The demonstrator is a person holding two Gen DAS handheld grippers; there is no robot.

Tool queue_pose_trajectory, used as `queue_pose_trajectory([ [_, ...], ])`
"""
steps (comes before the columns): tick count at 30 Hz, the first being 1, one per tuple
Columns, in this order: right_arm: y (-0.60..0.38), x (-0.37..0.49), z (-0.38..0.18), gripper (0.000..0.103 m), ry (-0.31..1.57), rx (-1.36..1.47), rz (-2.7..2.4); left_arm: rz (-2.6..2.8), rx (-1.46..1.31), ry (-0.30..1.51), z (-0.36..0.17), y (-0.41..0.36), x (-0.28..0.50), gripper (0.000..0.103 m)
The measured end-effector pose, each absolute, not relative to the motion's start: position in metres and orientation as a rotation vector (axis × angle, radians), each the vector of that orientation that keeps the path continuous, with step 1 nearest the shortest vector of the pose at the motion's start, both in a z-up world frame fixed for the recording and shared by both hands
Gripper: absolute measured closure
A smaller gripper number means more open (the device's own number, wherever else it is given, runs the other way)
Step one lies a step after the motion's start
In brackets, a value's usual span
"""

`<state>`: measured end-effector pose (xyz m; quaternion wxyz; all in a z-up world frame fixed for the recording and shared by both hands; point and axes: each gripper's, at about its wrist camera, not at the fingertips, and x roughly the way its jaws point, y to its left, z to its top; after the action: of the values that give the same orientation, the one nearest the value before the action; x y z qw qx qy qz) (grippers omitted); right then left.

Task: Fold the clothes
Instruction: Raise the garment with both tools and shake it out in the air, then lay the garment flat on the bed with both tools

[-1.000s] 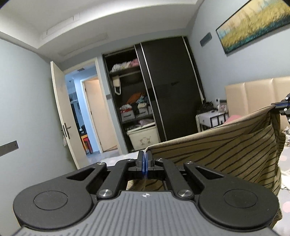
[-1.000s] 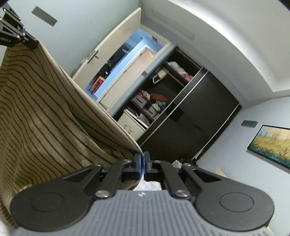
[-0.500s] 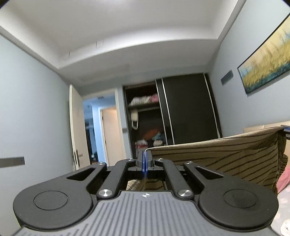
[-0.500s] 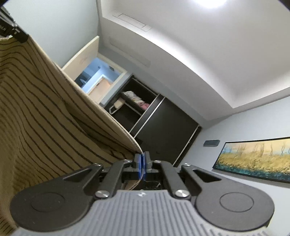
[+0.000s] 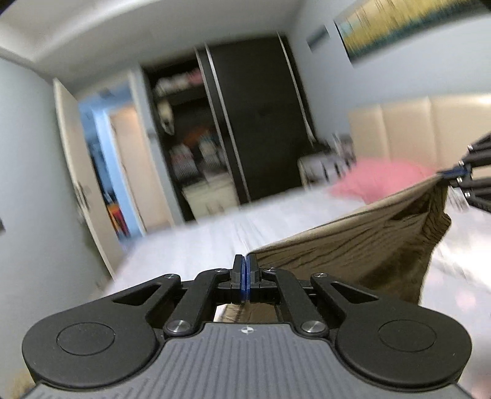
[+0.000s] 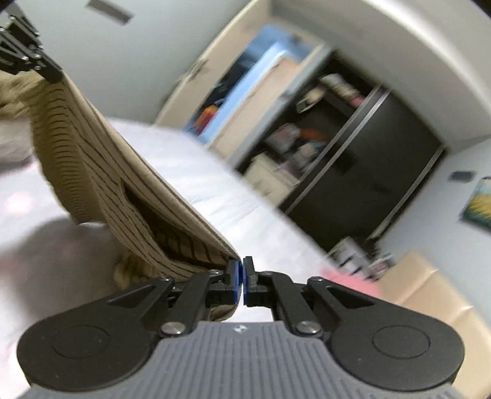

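Above white bed (image 5: 199, 242), striped garment (image 5: 353, 251) between both clamped jaws.

Black linkage gripper (image 5: 245, 273), blue pads, silver screws, ribbed grey housing.

You have one striped tan garment (image 5: 362, 254) and two hand-held grippers: the left hand-held gripper (image 5: 245, 276) and the right hand-held gripper (image 6: 240, 280). Around you are one bed (image 5: 214, 233), one pink pillow (image 5: 377, 181), one dark wardrobe (image 5: 257, 122), one open door (image 5: 83, 172) and one framed painting (image 5: 405, 24).
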<state>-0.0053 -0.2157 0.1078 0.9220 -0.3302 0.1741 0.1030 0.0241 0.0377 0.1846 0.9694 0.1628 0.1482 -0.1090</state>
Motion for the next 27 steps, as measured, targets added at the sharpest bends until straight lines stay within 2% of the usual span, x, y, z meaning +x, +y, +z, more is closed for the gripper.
queue_pose_trajectory([
  [5,-0.214,-0.047,0.052,0.100,0.474,-0.675,0.385,-0.275,0.403,0.451,0.141,0.058,-0.006,0.103],
  [12,-0.198,-0.080,0.014,0.100,0.674,-0.745,0.676,-0.350,0.506,0.664,0.081,0.085,-0.047,0.103],
  [19,-0.178,-0.088,-0.037,0.100,0.838,-0.833,0.758,-0.366,0.406,0.813,0.035,0.085,-0.038,0.103],
  [24,-0.183,-0.079,-0.061,0.100,0.865,-0.826,0.724,-0.375,0.330,0.918,0.003,0.085,-0.030,0.103],
  [26,-0.183,-0.077,-0.064,0.098,0.873,-0.812,0.711,-0.379,0.299,0.959,-0.010,0.085,-0.027,0.098],
  [27,-0.183,-0.077,-0.065,0.097,0.875,-0.807,0.707,-0.381,0.283,0.980,-0.016,0.085,-0.026,0.093],
])
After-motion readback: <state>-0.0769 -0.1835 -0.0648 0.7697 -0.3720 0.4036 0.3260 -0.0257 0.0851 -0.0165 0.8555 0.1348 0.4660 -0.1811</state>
